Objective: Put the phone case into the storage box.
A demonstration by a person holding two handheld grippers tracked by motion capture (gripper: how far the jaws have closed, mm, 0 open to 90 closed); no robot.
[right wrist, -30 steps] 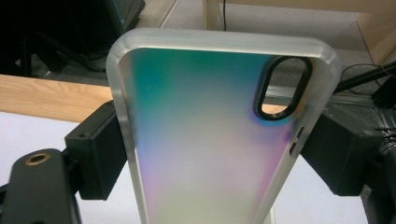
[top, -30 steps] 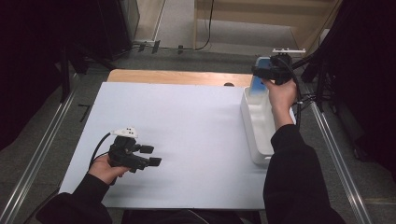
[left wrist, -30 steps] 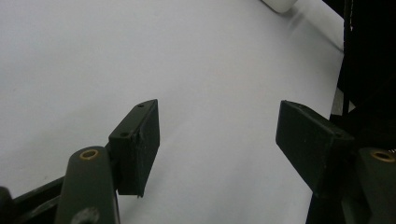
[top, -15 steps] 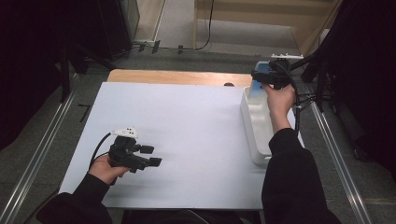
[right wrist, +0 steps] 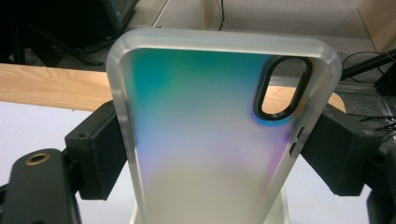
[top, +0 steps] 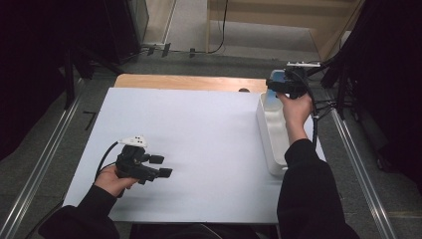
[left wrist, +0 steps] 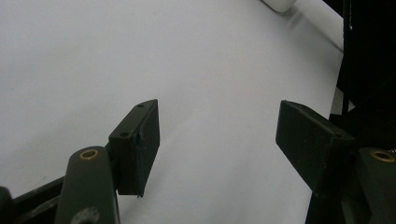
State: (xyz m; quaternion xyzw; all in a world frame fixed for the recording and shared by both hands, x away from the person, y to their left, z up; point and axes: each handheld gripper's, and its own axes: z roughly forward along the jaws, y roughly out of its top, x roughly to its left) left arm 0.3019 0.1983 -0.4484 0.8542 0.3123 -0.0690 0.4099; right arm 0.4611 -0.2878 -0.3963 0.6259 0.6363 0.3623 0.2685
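A translucent phone case (right wrist: 205, 140) with a blue-green to violet sheen and an oval camera cutout stands upright between my right gripper's (right wrist: 210, 147) pads, which press on its two long edges. From above, the right gripper (top: 278, 85) holds the case (top: 275, 78) over the far end of a long white bin (top: 271, 144) at the table's right side. My left gripper (top: 163, 167) rests low over the white table sheet (top: 199, 129) at the near left. Its jaws stand wide apart with nothing between them, as the left gripper (left wrist: 217, 144) view also shows.
A strip of bare wooden tabletop (top: 189, 82) shows beyond the white sheet. Cables and dark equipment (top: 343, 94) crowd the right side past the bin. Metal rails (top: 45, 159) run along both sides of the table. A corner of the bin (left wrist: 280, 3) is seen from the left gripper.
The right hand has shifted slightly over the bin's far end, still holding the case. The left hand and its gripper have stayed put.
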